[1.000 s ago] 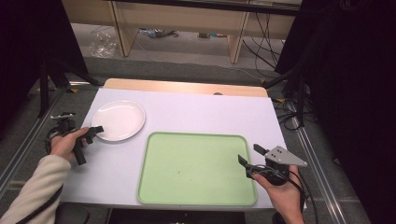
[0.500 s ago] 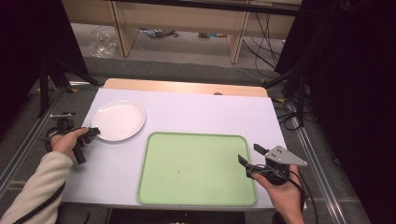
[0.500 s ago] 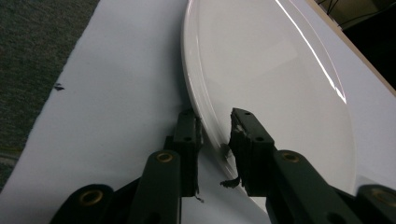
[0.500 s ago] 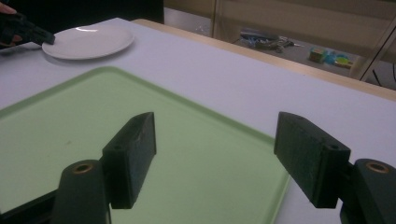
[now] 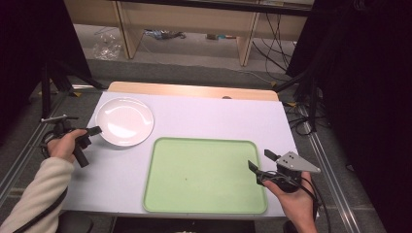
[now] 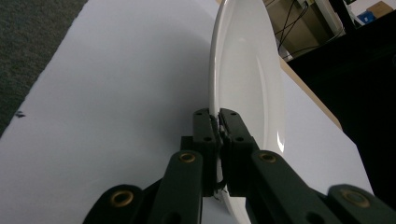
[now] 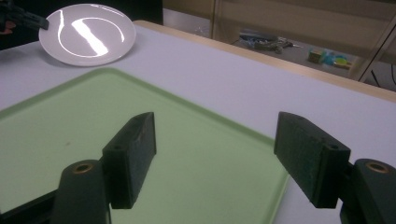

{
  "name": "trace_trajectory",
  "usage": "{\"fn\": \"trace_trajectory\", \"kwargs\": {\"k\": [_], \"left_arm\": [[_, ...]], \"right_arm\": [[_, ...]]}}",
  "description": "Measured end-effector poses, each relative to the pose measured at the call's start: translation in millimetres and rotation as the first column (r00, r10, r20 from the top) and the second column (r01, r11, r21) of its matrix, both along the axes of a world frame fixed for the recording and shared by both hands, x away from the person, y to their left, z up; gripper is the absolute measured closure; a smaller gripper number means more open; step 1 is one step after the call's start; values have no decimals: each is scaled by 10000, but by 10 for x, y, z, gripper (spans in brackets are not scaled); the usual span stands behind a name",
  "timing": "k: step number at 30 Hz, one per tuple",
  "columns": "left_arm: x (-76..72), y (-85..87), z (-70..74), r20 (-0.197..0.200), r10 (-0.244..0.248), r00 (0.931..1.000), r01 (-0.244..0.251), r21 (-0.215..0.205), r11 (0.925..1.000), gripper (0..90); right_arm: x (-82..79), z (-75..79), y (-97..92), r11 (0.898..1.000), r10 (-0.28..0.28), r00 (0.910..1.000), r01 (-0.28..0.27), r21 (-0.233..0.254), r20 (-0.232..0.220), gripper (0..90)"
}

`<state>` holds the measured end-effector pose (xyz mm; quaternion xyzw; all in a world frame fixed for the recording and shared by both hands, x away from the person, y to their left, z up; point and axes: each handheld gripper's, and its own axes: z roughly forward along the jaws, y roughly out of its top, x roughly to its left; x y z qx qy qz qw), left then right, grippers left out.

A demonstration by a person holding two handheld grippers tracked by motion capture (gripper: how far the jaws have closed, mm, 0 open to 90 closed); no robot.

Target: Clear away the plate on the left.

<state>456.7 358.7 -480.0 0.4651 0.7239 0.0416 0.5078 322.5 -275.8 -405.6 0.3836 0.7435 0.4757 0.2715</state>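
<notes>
Item 1, far left of the high view: your left gripper [image 5: 93, 130], held in your left hand [image 5: 65, 144] with a pale sleeve [image 5: 34, 194] running off the lower left corner. A second ago its jaws stood spread at the plate's near-left edge; they have just been closing, and now they pinch the rim. In the left gripper view the two black pads [image 6: 205, 128] press on either side of the plate's thin edge, with only the rim between them.

Item 2, upper left of the table: the white plate [image 5: 125, 121]. It sits in the same spot as in both earlier frames, on the white table cover [image 5: 214, 119], just beyond the tray's upper left corner and apart from it. In the right gripper view you see it at the upper left, glossy with light streaks.

Item 3, centre: the green tray [image 5: 204, 174], lying flat and unmoved since the earlier frames, its near edge close to the table's front edge.

Item 4, lower right of the high view: your right gripper [image 5: 265, 160], grey three-cornered plate on top, held in your right hand [image 5: 294, 199] at the tray's right rim. Its place matches the earlier frames. Its jaws stand wide apart, as the right gripper view shows, with nothing between them and the tray's surface beneath.
</notes>
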Motion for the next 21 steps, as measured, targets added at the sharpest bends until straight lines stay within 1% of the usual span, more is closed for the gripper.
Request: {"fn": "trace_trajectory", "kwargs": {"k": [2, 3, 5, 9, 10, 11, 12, 13, 15, 16, 17, 18, 21], "left_arm": [[-3, -1, 10, 49, -62, 10000, 62, -18, 10000, 863], [-7, 5, 8, 123, -73, 9999, 74, -137, 9999, 865], [-12, 11, 11, 165, -100, 9998, 104, -263, 9996, 868], [-16, 9, 20, 209, -129, 9997, 135, -281, 9995, 871], [-13, -7, 22, 435, -139, 9990, 167, -642, 9978, 871], [-15, -7, 36, 294, -150, 9995, 167, -569, 9982, 870], [-18, -3, 39, 308, -191, 9993, 210, -654, 9976, 870], [-17, -4, 36, 406, -184, 9990, 214, -732, 9971, 869], [-20, -5, 38, 379, -189, 9991, 217, -751, 9969, 868], [-22, -4, 40, 354, -212, 9991, 241, -826, 9963, 868], [-22, -4, 40, 354, -212, 9991, 241, -826, 9963, 868], [-24, 0, 41, 362, -228, 9991, 261, -953, 9951, 867], [-28, 2, 45, 397, -280, 9988, 320, -1041, 9941, 866]], "right_arm": [[0, -1, 3, 10000, 4, 10000, -4, 18, 14, 305], [9, -2, -3, 10000, -14, 9997, 15, -48, 246, 305], [8, 1, -4, 10000, -10, 9998, 11, -37, 196, 305], [10, -2, -2, 10000, -29, 9998, 31, -56, 199, 306], [2, -1, 0, 10000, -34, 10000, 34, -27, 58, 306], [4, 0, -2, 10000, -18, 9999, 18, -31, 141, 306], [0, 6, -5, 10000, 4, 10000, -4, -43, 76, 307], [-2, 7, -5, 10000, -16, 10000, 16, -31, 41, 307], [-1, 7, -7, 10000, -11, 10000, 11, -28, 43, 307], [-1, 3, -3, 10000, -23, 10000, 23, -18, 68, 307], [4, 4, -9, 10000, 1, 9999, 0, -74, 150, 307], [-2, 6, -4, 10000, 0, 10000, 0, -39, 54, 307], [-1, 8, -5, 10000, -14, 10000, 14, -62, 72, 308]]}}
